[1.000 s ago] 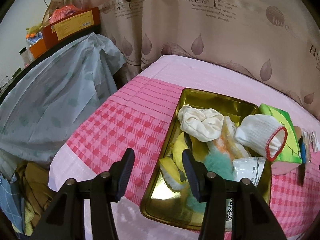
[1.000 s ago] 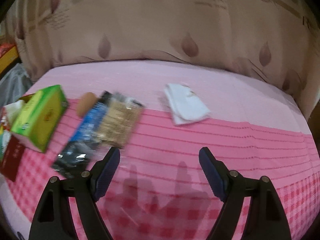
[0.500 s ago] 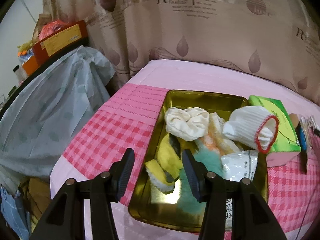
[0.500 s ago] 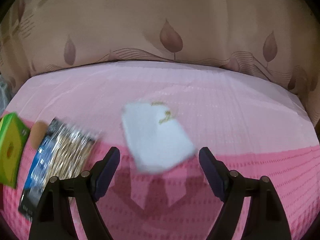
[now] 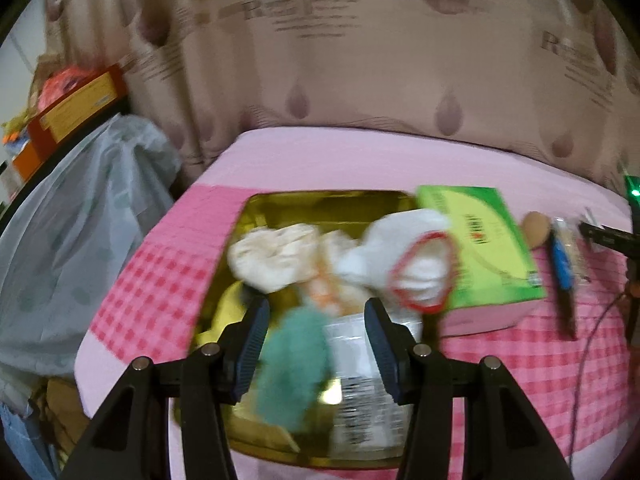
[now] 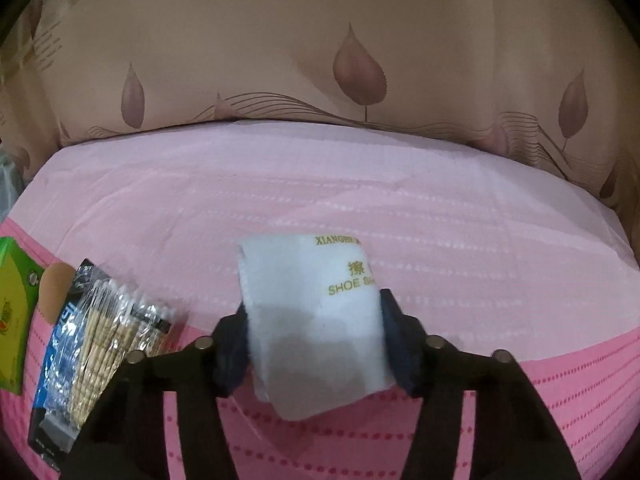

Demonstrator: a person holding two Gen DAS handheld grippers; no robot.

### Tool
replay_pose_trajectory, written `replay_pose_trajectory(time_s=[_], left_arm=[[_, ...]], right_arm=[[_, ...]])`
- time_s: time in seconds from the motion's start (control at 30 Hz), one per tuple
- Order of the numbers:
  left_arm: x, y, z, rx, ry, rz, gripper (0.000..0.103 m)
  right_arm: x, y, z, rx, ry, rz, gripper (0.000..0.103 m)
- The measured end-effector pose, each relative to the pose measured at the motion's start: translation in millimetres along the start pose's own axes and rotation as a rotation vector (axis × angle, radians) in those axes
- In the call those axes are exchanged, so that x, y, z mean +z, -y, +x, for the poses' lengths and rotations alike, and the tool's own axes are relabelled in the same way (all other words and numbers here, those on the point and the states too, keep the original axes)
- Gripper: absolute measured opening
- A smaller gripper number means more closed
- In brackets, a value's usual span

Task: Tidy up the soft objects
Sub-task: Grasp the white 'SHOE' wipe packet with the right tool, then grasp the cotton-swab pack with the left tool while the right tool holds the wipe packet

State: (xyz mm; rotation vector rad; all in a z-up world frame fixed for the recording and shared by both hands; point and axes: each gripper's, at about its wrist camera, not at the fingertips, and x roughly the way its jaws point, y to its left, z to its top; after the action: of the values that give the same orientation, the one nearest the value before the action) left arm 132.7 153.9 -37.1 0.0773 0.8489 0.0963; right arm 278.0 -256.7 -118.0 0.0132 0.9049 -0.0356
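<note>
bed (image 6: 320, 208): pink cover, under both grippers
gold tray (image 5: 320, 204): ahead of left gripper (image 5: 316, 344); holds cream cloth (image 5: 272, 256), red-rimmed white sock (image 5: 404, 264), teal fluffy piece (image 5: 296, 368), printed white packet (image 5: 368, 412)
green box (image 5: 484, 240): right of tray, print blurred
left gripper: jaws apart, gripping nothing
right gripper (image 6: 316, 344): closing; white pouch (image 6: 316, 320) between fingers, pads at its edges
pouch print: "SHOE SH…", "XIANG…"
swab pack (image 6: 100, 340): left of right gripper

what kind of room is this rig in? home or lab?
Most likely a home, probably a bedroom or living space, not a lab. A leaf-print curtain hangs right behind a table with a pink checked cloth, and a gold tray holds socks and other soft household items.
</note>
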Motion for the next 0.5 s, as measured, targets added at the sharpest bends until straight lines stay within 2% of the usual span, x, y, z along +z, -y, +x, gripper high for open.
replay_pose_trajectory(time_s=[0.07, 0.5], left_arm=[[2, 19, -3, -0.029, 0.008, 0.035, 0.051], [20, 122, -13, -0.266, 0.004, 0.175, 0.051]], right_arm=[[-3, -1, -4, -0.004, 0.005, 0.000, 0.042], [-65, 5, -56, 0.034, 0.009, 0.045, 0.041]])
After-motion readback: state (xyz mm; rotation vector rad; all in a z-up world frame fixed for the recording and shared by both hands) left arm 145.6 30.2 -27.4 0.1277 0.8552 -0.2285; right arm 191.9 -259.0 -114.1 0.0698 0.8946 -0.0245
